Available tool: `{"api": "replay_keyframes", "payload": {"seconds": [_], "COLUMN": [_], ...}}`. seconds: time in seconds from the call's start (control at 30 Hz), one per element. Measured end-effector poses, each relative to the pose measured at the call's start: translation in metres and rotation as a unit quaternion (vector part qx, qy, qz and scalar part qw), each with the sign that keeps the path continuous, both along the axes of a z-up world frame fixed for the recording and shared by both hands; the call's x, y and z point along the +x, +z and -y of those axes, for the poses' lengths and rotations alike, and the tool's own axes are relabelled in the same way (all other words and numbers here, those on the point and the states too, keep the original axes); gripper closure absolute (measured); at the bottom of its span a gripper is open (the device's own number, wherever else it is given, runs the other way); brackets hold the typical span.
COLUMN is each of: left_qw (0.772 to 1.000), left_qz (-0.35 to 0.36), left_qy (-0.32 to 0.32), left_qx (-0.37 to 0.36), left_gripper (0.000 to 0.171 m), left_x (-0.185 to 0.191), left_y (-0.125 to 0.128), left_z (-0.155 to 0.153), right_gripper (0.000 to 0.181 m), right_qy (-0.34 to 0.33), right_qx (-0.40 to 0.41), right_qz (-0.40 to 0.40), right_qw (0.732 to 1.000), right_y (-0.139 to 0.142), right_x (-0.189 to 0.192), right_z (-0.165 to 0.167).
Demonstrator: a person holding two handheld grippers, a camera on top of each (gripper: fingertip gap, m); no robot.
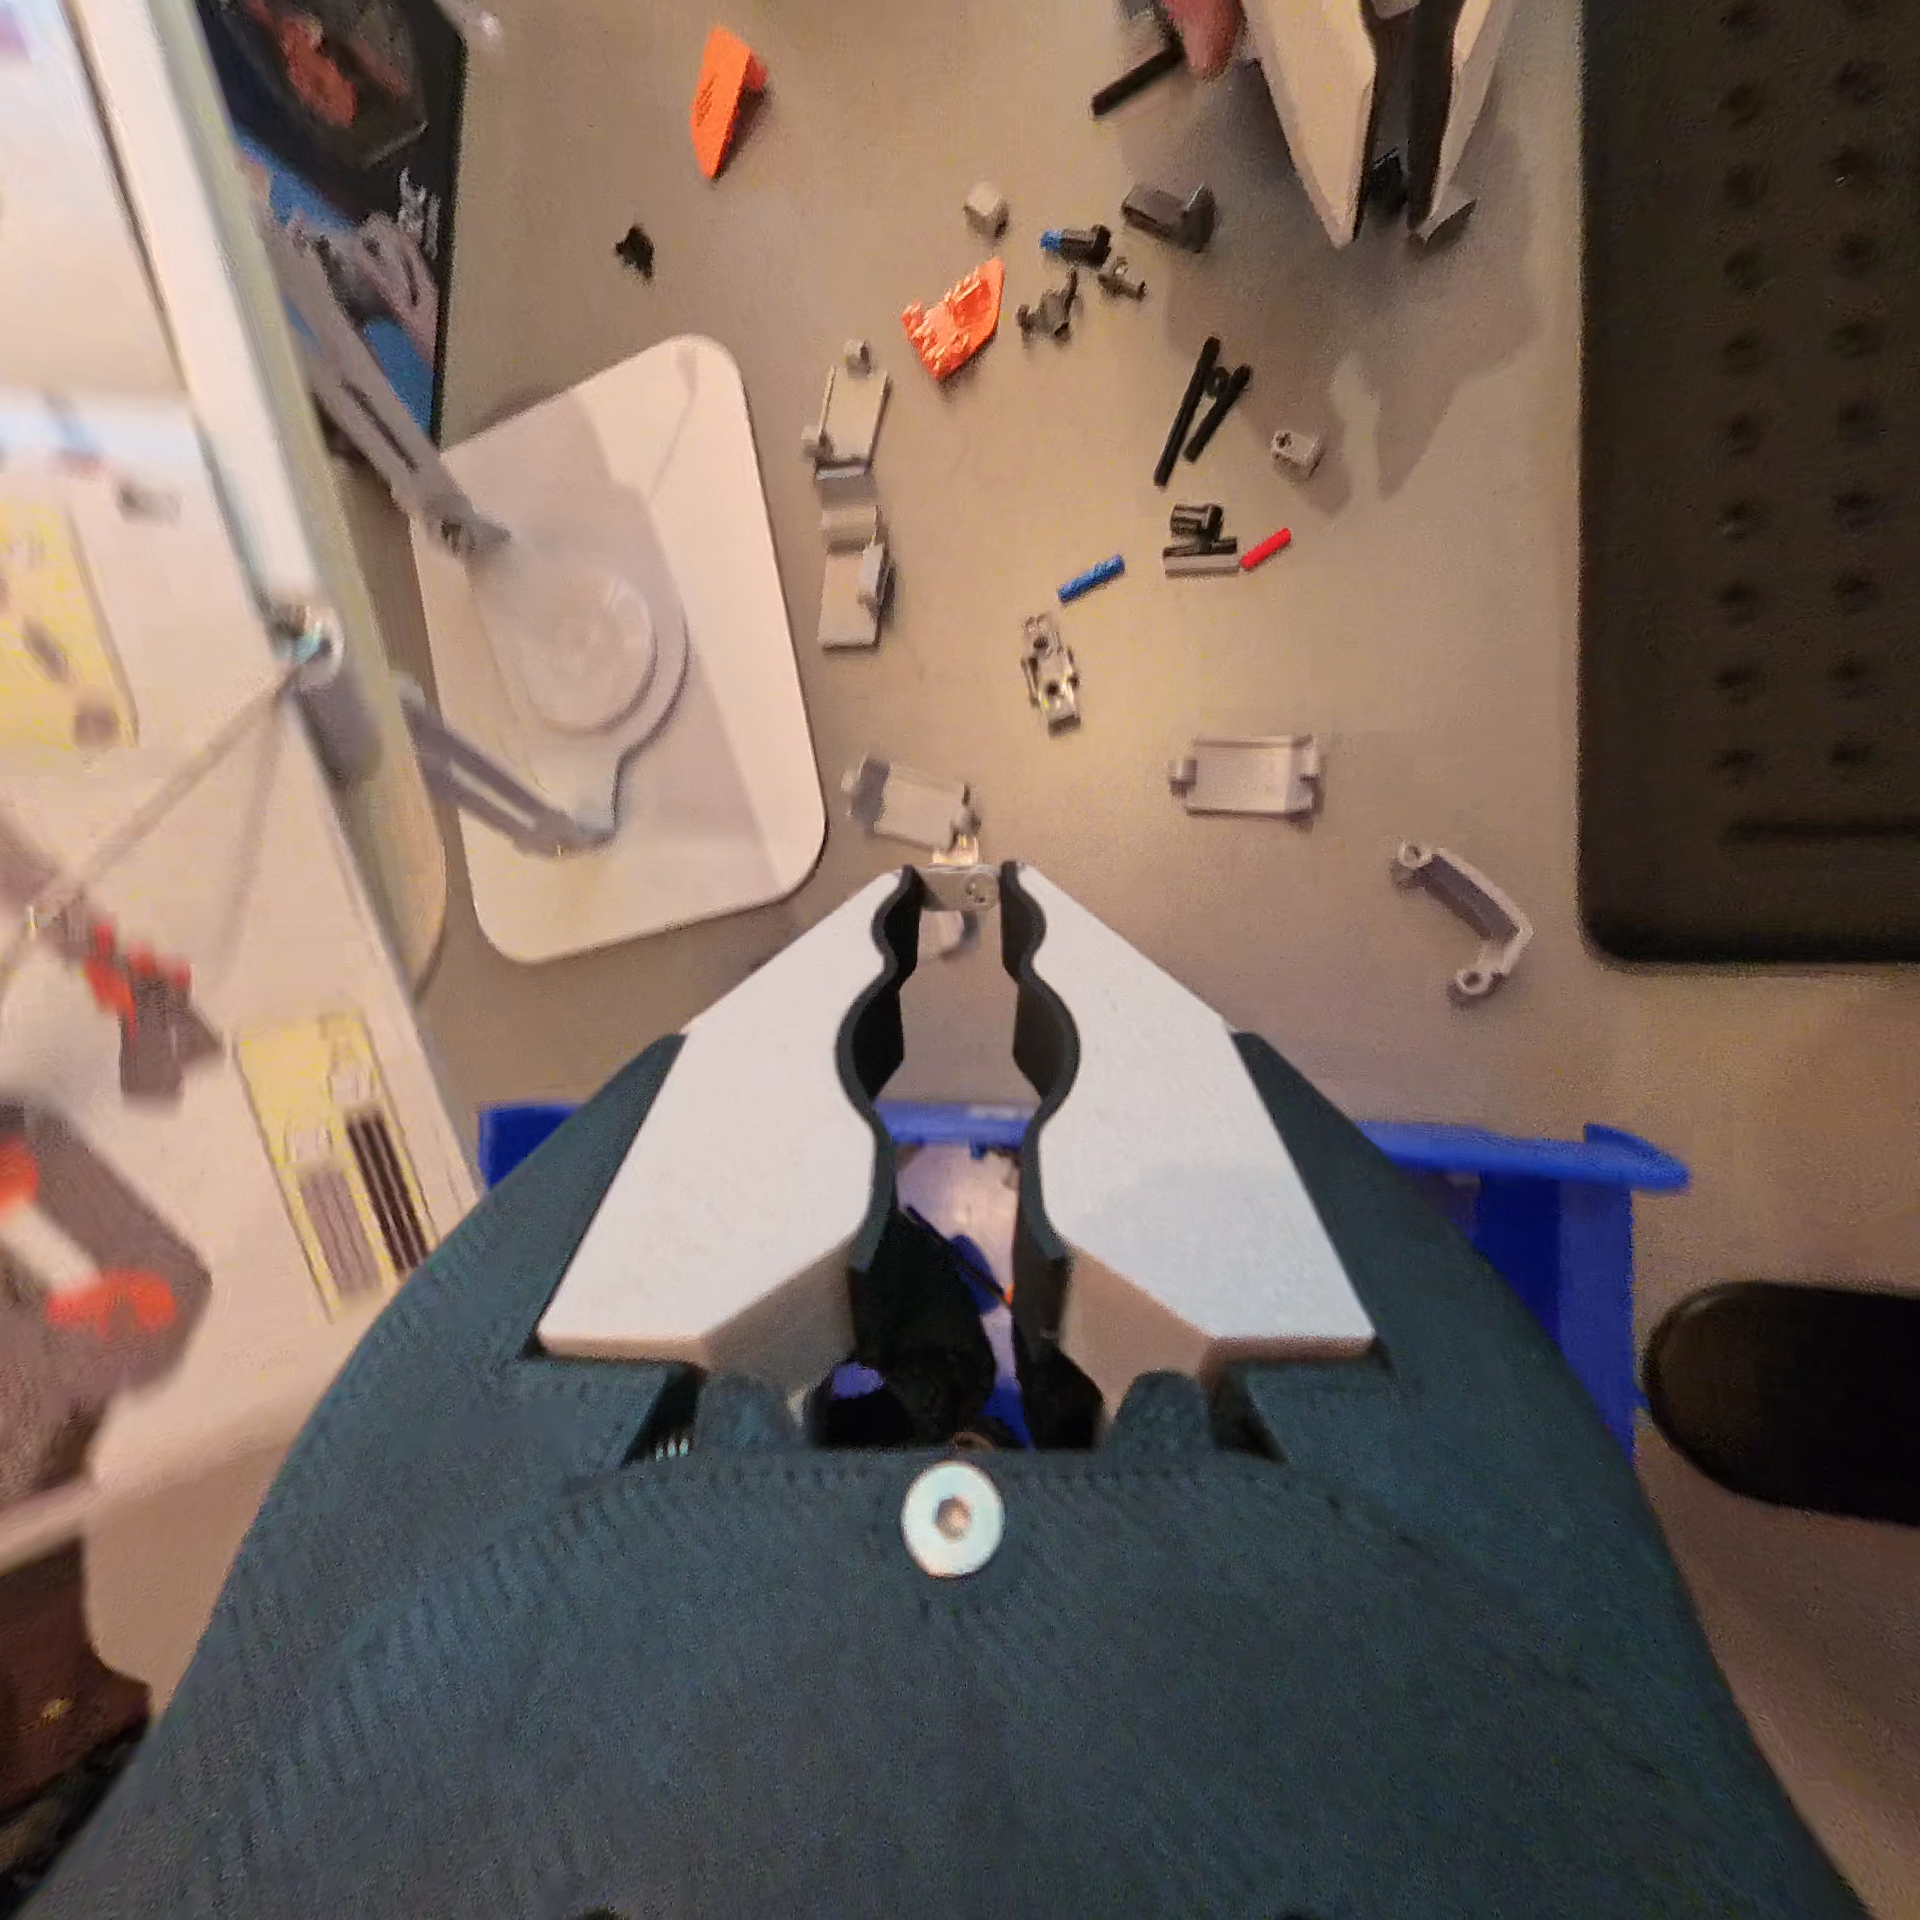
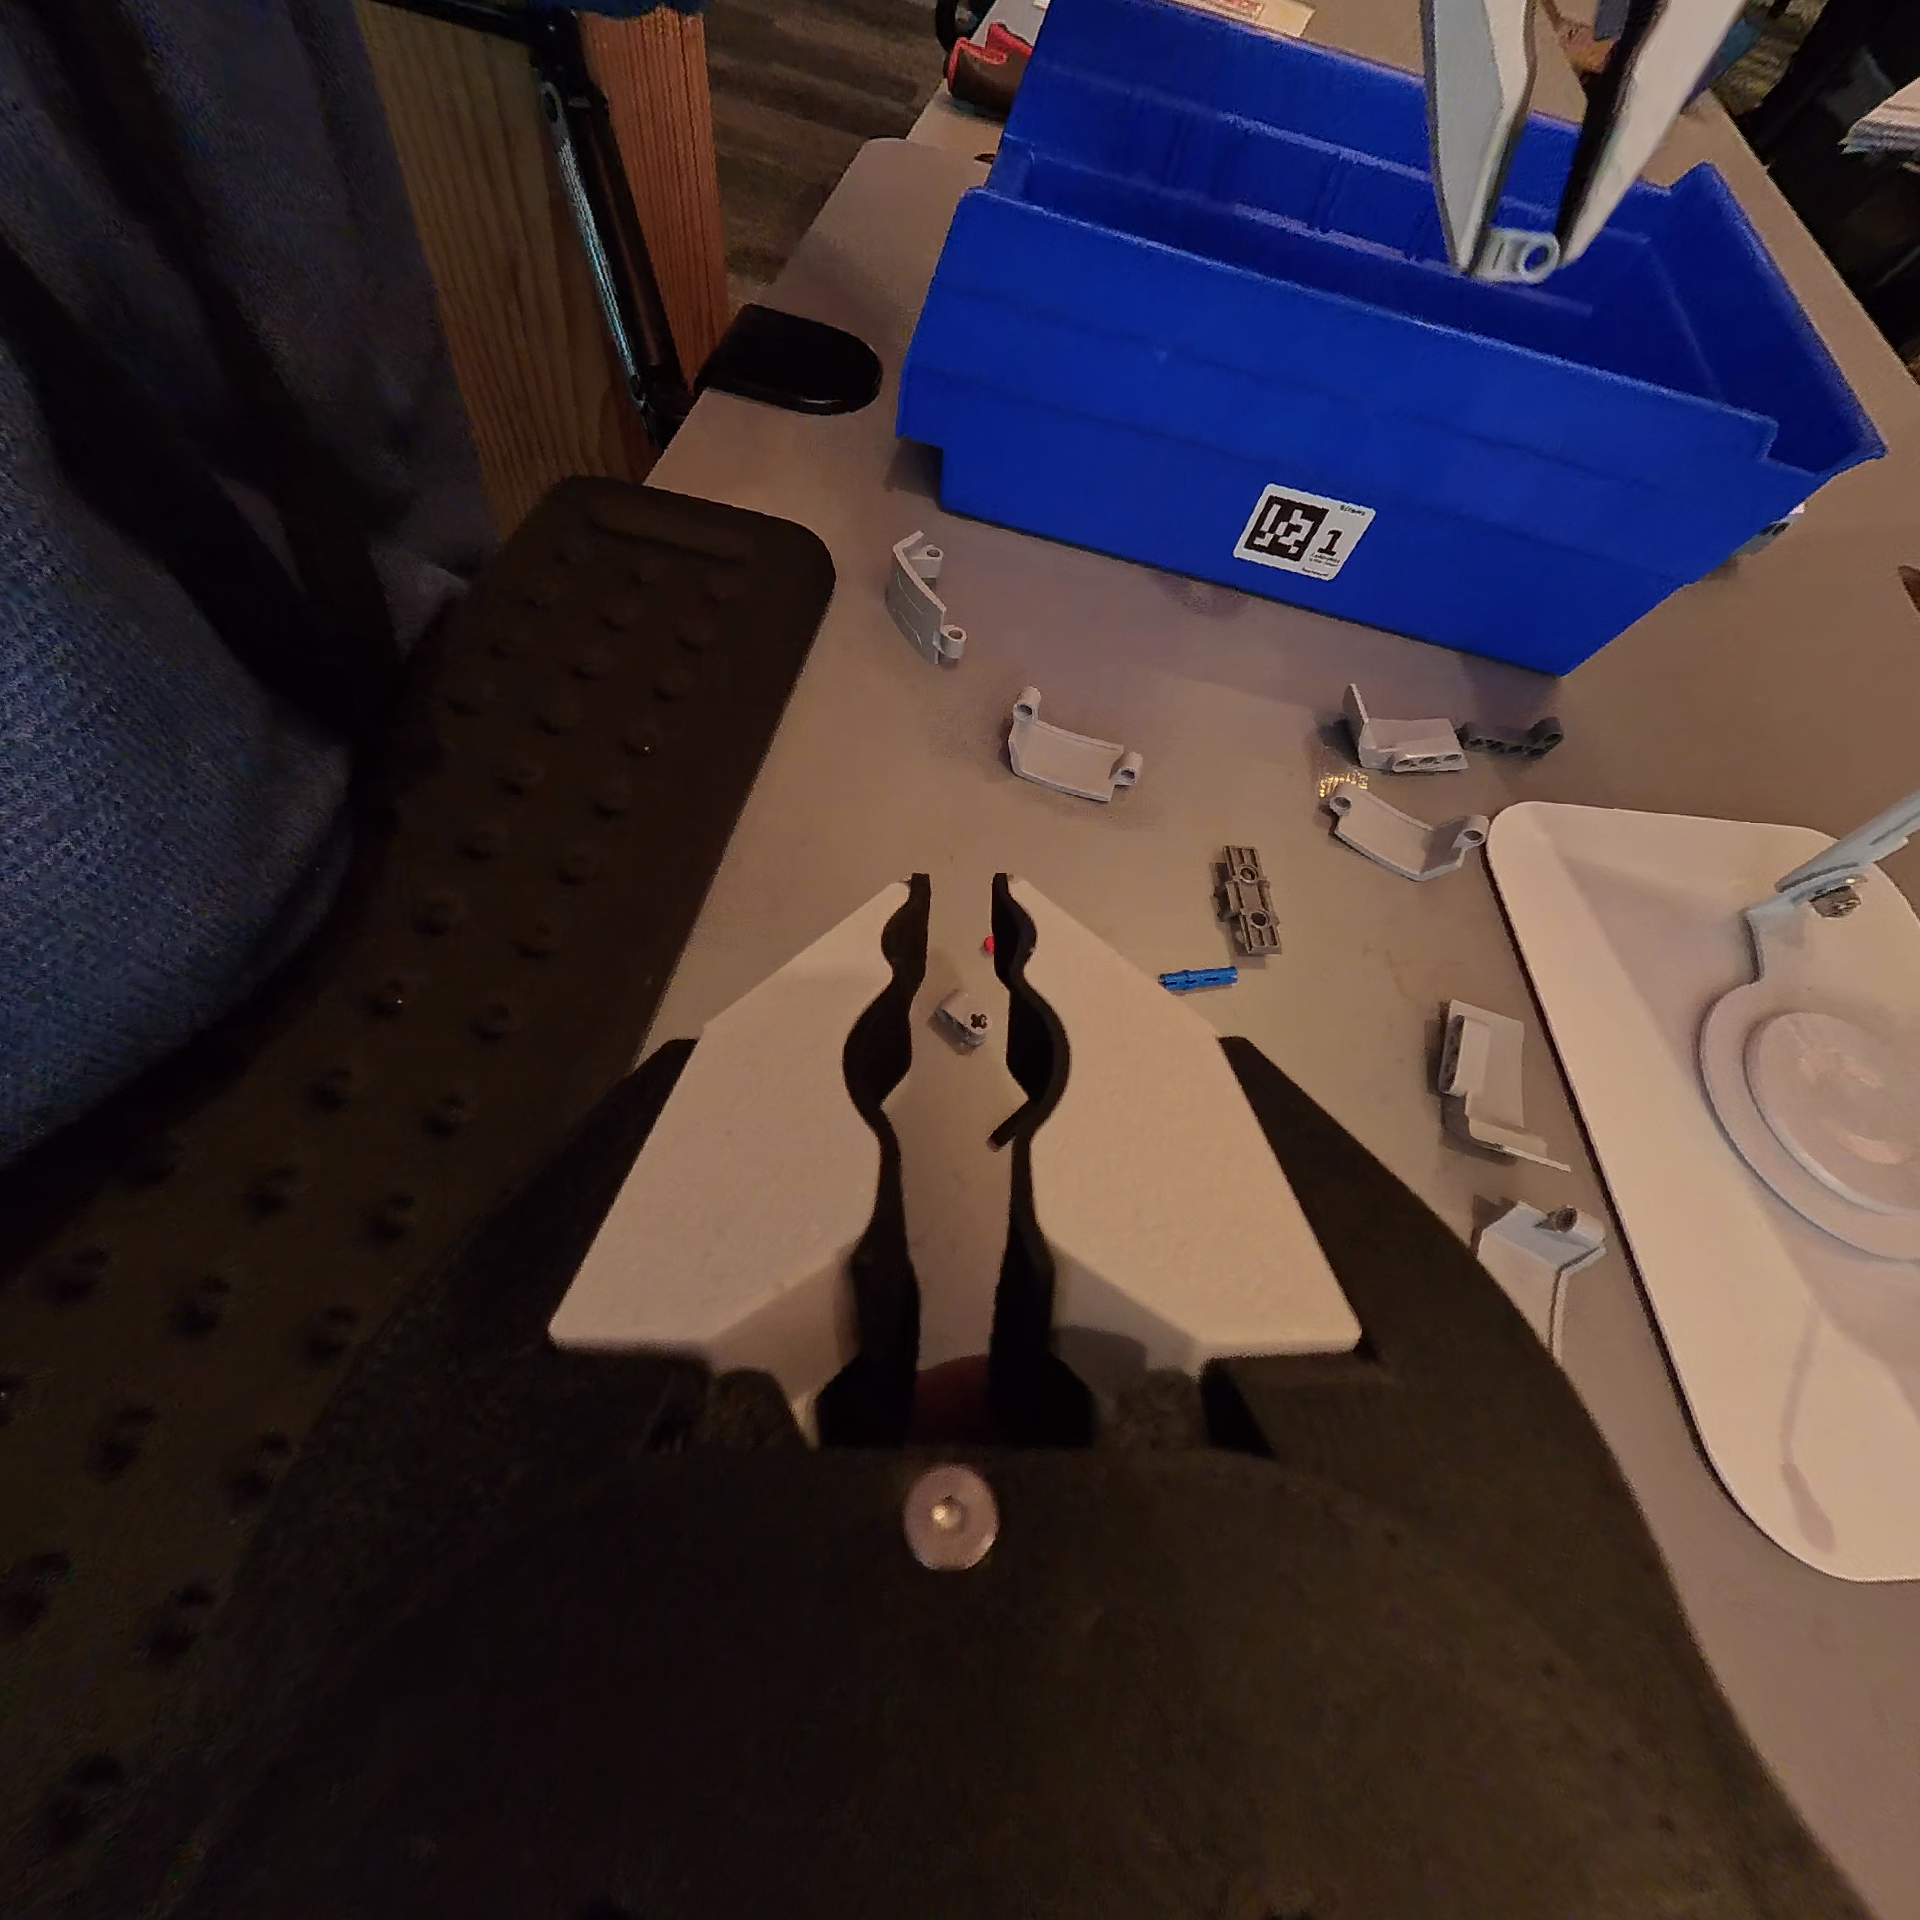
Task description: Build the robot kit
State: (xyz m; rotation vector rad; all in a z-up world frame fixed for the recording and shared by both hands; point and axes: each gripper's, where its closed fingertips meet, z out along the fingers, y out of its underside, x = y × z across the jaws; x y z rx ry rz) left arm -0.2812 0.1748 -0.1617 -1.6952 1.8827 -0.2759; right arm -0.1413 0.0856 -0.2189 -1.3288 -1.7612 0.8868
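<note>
The left tongs (image 1: 961, 883) were clamped on a small grey connector piece (image 1: 961, 891), held at the very fingertips at mid-frame in the left wrist view, above the blue bin (image 1: 1538, 1174) that crossed the frame behind the fingers. The right wrist view confirmed this from the opposite side: at its upper right the left tongs (image 2: 1519, 255) hung over the blue bin (image 2: 1351, 416) with the same piece (image 2: 1519, 255), a ring-ended part, pinched between the tips.

The right tongs (image 2: 958, 883) stood slightly apart, holding nothing. Between the fingers, on the grey surface (image 2: 1351, 1039), lay a small grey block (image 2: 966, 1018) and a red speck (image 2: 988, 943), neither visibly touched.

Only the left wrist view showed the orange pieces (image 1: 956, 317) and (image 1: 725, 99) in the upper part of the frame, black rods (image 1: 1195, 410), a red pin (image 1: 1265, 548), and printed sheets (image 1: 332, 1164) at the left edge. It also showed the right tongs (image 1: 1392, 197) at upper right.

Only the right wrist view showed the bin's square printed label (image 2: 1304, 532), a wooden post (image 2: 540, 260) at upper left, and dark blue fabric (image 2: 156, 727) at the left edge.

Both views showed a black studded mat (image 1: 1756, 468) (image 2: 468, 935), a white tray (image 1: 623, 644) (image 2: 1621, 1143), a blue pin (image 1: 1091, 578) (image 2: 1197, 978) and scattered grey panels (image 1: 1247, 774) (image 2: 1070, 750).
</note>
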Motion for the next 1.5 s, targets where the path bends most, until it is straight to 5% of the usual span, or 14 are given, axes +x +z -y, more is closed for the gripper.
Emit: {"api": "replay_keyframes", "payload": {"seconds": [0.23, 0.43, 0.57, 1.13, 1.37, 1.5], "left_qw": [0.988, 0.969, 0.969, 0.994, 0.999, 0.996], "left_qz": [-0.107, -0.174, -0.167, -0.044, -0.020, -0.031], "left_qy": [-0.093, -0.135, -0.129, -0.070, -0.002, 0.027], "left_qx": [-0.058, -0.115, -0.126, -0.065, -0.046, -0.085], "left_gripper": [0.159, 0.158, 0.153, 0.151, 0.153, 0.155], "left_x": [0.063, 0.070, 0.072, 0.029, -0.025, -0.063], "left_y": [-0.052, -0.097, -0.103, -0.012, 0.025, 0.026], "left_z": [0.012, 0.026, 0.026, 0.021, 0.009, 0.014], "right_gripper": [0.172, 0.172, 0.172, 0.172, 0.172, 0.172], "right_qy": [0.003, 0.010, 0.010, 0.003, 0.002, 0.004], "right_qx": [-0.001, -0.006, -0.007, -0.011, -0.015, -0.013], "right_qz": [-0.002, 0.001, 0.000, 0.004, 0.003, 0.002], "right_qw": [1.000, 1.000, 1.000, 1.000, 1.000, 1.000], "right_y": [0.002, -0.001, 0.000, -0.004, -0.005, -0.004], "right_x": [0.002, 0.001, 0.001, 0.002, 0.002, 0.003], "right_z": [0.001, 0.004, 0.004, 0.000, -0.001, 0.000]}}
